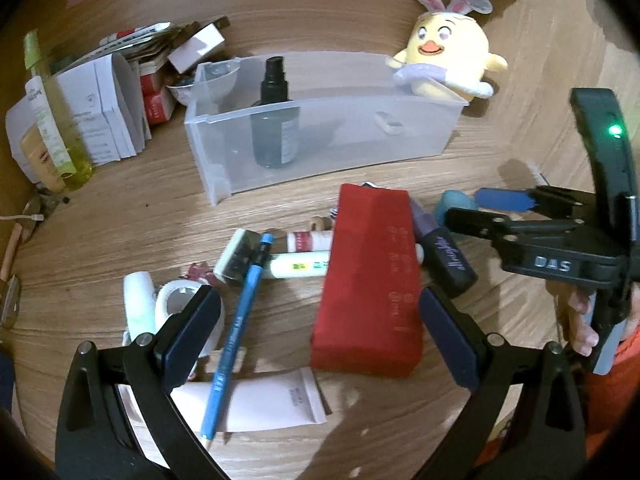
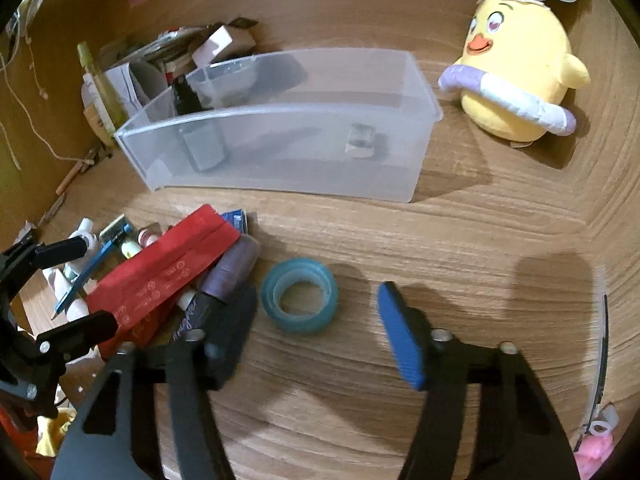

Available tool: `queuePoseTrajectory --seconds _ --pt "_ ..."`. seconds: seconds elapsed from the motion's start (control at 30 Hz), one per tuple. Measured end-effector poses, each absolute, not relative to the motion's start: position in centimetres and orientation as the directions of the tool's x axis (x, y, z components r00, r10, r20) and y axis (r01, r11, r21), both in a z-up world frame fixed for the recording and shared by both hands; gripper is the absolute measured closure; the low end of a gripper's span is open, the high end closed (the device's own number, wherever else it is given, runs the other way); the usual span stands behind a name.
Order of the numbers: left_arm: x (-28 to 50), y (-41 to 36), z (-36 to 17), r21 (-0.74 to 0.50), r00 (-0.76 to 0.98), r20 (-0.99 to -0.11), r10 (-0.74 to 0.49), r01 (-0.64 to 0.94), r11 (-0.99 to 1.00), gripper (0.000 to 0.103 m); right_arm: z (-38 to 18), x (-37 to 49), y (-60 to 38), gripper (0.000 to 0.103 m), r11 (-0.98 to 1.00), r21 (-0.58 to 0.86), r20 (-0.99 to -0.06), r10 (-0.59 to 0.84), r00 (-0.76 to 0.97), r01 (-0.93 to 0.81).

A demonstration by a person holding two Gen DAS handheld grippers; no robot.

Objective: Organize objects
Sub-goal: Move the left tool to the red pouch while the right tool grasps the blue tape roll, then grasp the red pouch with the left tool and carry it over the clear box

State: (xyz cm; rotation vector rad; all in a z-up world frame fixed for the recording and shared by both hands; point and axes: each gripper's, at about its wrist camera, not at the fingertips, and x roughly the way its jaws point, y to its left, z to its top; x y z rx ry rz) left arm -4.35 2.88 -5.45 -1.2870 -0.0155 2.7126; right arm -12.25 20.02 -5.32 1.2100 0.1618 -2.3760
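Note:
A red box [image 1: 366, 276] lies amid a pile of small cosmetics on the wooden table [image 1: 120, 216]. My left gripper [image 1: 320, 332] is open and straddles the box's near end; the right pad is close beside it and the left pad stands well clear. A blue pencil [image 1: 236, 336] and a pink tube [image 1: 272, 400] lie between the fingers too. A teal tape roll [image 2: 298, 296] sits just ahead of my right gripper [image 2: 318, 332], which is open with neither pad touching the roll. A clear plastic bin [image 1: 320, 152] behind holds a dark spray bottle [image 1: 274, 120].
A yellow plush chick [image 2: 516, 76] with bunny ears sits right of the bin. Boxes, papers and bottles [image 1: 80, 120] crowd the back left corner. A purple tube [image 2: 224, 284] lies against the red box next to the tape. Bare wood [image 2: 460, 240] stretches right of the tape.

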Motion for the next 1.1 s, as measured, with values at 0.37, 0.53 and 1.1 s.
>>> queuePoseTrajectory --seconds 0.37,0.53,1.1 --pt "-4.5 4.4 -5.4 -0.057 -0.622 -0.768 0.154 -0.172 -0.983 0.018 -5.2 -12.0 20.4 0.066 -0.885 0.106 -0.776 -0.359 -0.518 0.454" --pt "-5.0 4.8 -6.3 -0.064 -0.593 -0.789 0.161 -0.181 -0.981 0.021 -4.7 -11.6 20.9 0.066 -0.887 0.107 -0.763 -0.363 -0.535 0.449" --pt "-5.5 3.9 -6.0 -0.106 -0.615 -0.770 0.171 -0.142 -0.984 0.049 -4.1 -11.2 22.3 0.066 -0.891 0.146 -0.738 -0.387 -0.553 0.429"
